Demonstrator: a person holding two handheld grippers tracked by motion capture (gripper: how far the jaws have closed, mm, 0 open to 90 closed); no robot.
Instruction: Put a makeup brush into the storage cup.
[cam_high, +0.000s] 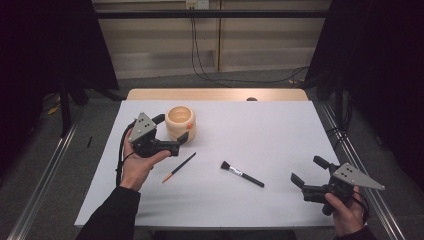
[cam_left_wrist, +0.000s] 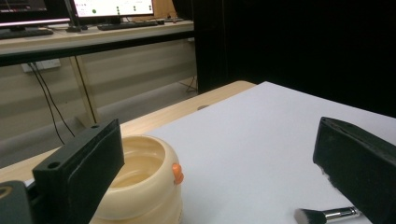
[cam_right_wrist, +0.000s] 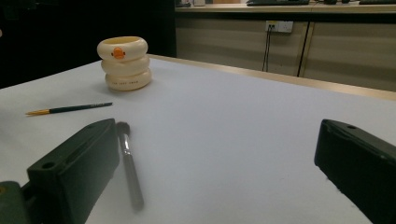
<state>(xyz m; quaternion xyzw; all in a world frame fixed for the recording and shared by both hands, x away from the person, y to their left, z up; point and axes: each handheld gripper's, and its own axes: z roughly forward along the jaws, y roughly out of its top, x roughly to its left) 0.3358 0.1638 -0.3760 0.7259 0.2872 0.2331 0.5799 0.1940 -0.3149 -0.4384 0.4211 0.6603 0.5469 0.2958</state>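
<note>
Lying left of middle by the empty cup (cam_high: 180, 122), both brushes (cam_high: 242, 174) wait; both grippers (cam_high: 171, 134) gape wide

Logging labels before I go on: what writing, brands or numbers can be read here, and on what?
Nothing can be read.
Cream holder: a dark line of print on its lowest ring, too small to read.
Monitor screens behind the table: blurred, not readable.
Makeup brush and thin brush: no markings to be made out.
</note>
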